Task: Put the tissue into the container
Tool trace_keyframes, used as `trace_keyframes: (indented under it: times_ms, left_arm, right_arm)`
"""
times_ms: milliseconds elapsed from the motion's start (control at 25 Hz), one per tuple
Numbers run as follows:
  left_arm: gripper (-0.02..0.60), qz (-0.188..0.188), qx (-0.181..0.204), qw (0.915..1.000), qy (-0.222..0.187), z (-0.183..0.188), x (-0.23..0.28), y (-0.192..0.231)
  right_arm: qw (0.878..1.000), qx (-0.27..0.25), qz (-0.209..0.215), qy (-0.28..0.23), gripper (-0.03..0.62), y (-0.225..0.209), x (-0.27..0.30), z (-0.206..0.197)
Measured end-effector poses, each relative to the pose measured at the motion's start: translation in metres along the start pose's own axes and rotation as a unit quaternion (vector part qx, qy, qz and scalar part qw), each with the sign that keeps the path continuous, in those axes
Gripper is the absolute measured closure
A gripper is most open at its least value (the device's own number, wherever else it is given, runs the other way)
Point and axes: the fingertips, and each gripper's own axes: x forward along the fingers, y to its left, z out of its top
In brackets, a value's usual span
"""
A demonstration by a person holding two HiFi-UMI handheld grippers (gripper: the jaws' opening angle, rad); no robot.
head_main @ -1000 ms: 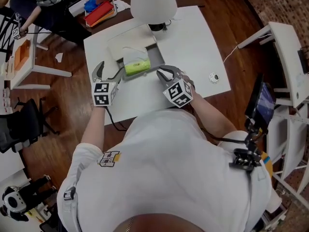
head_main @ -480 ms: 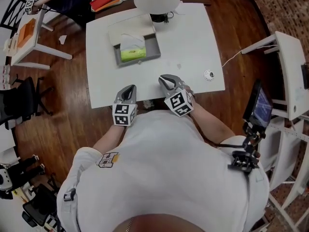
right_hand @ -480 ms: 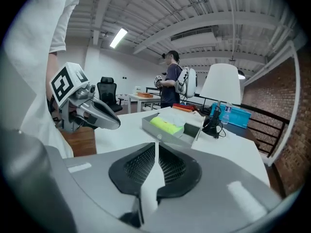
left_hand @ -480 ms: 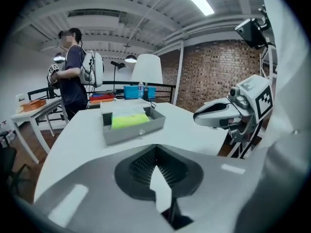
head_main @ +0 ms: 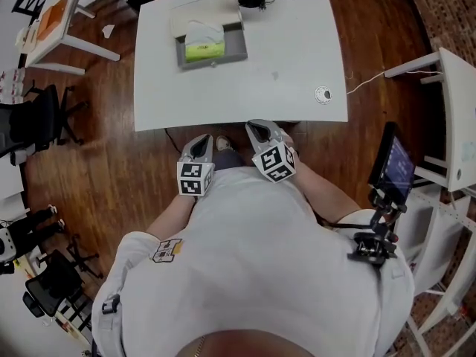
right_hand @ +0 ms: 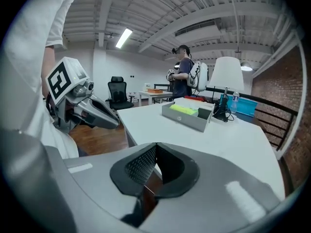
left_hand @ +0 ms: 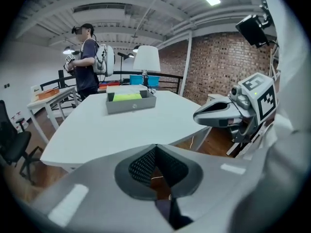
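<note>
Both tools are pulled in close to the person's white shirt, off the near edge of the white worktop (head_main: 290,65) and above the wooden floor. The left hand-held gripper (head_main: 201,141) is pressed together. Its own view shows the dark ribbed pads (left_hand: 143,165) meeting at the tip with nothing between them (only floor shows through the gap behind). The right hand-held gripper (head_main: 254,129) sits just beside it. Its jaws have just been closing and now meet as well, again with nothing between them. Each gripper appears in the other's view, the right one (left_hand: 201,116) at the left view's edge and the left one (right_hand: 112,122) at the right view's edge, both with jaws together.

Across the worktop, well apart from both grippers, the grey container (head_main: 236,44) stands near the far edge, just in front of the white lamp (left_hand: 146,59). The white tissue (head_main: 202,30) lies inside it, against a lime-green pack (head_main: 204,50) that fills the near part of the tray. Nearer the right edge there's a small round object (head_main: 323,94) with a thin cord running off the side. Another person (right_hand: 184,72) wearing a backpack stands in the background, beyond the worktop.
</note>
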Motion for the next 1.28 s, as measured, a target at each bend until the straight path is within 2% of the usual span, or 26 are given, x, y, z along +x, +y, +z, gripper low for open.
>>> trace_keyframes:
  times_ms: [120, 320, 480, 680, 1280]
  left_arm:
    - [0.581, -0.001, 0.005, 1.0, -0.002, -0.007, -0.007, 0.003]
    - [0.581, -0.027, 0.038, 0.9989, 0.004, -0.006, -0.018, 0.004]
    - [0.581, -0.034, 0.035, 0.9988, 0.0, -0.011, -0.021, 0.015]
    - [0.581, -0.047, 0.049, 0.9977, 0.002, -0.014, -0.027, 0.014]
    - [0.581, -0.065, 0.054, 0.9964, -0.004, -0.025, -0.041, 0.014]
  right_arm:
    - [1.0, -0.006, 0.002, -0.001, 0.594, 0.012, -0.003, 0.003]
    - [1.0, -0.011, -0.019, -0.013, 0.594, 0.015, -0.002, 0.024]
    - [0.999, -0.015, -0.033, -0.021, 0.594, 0.022, 0.002, 0.037]
    - [0.999, -0.026, -0.033, -0.016, 0.594, 0.034, 0.001, 0.037]
    - [0.997, -0.051, -0.052, -0.008, 0.594, 0.047, -0.006, 0.042]
